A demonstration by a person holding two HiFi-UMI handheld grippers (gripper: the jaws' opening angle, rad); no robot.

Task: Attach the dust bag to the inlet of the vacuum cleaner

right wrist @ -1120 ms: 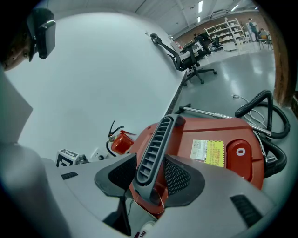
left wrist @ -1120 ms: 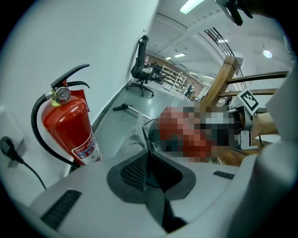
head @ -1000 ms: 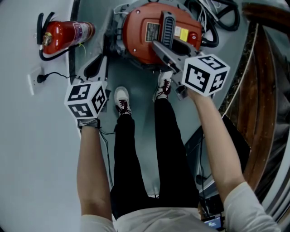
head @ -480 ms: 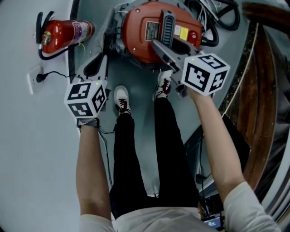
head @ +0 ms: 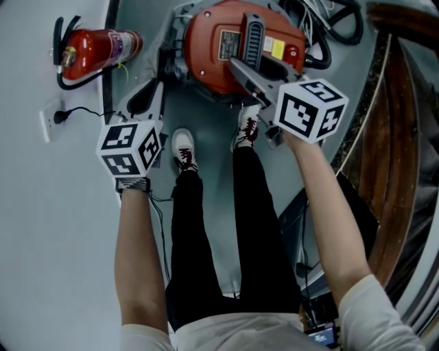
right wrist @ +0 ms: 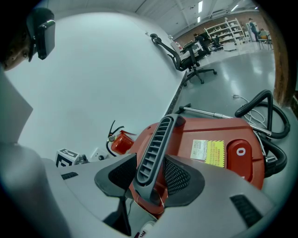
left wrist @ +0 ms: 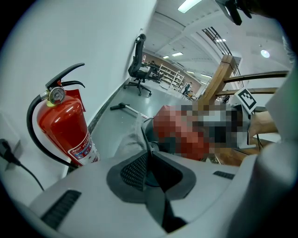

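The red vacuum cleaner [head: 233, 48] stands on the floor ahead of the person's feet. Its dark ribbed handle [right wrist: 156, 144] runs between the pads of my right gripper [right wrist: 151, 181], which is shut on it; in the head view that gripper [head: 248, 77] reaches in from the right. My left gripper [head: 152, 92] is at the vacuum's left side. In the left gripper view its jaws [left wrist: 148, 158] are nearly together on a thin dark plate [left wrist: 143, 132] seen edge-on, with grey fabric [left wrist: 130, 139] behind it, apparently the dust bag.
A red fire extinguisher [head: 99, 49] stands against the wall at the left, near a wall socket with a plug [head: 55, 118]. A black hose [head: 322, 20] coils behind the vacuum. A wooden stair railing [head: 398, 137] runs along the right. The person's shoes [head: 184, 152] are just below the vacuum.
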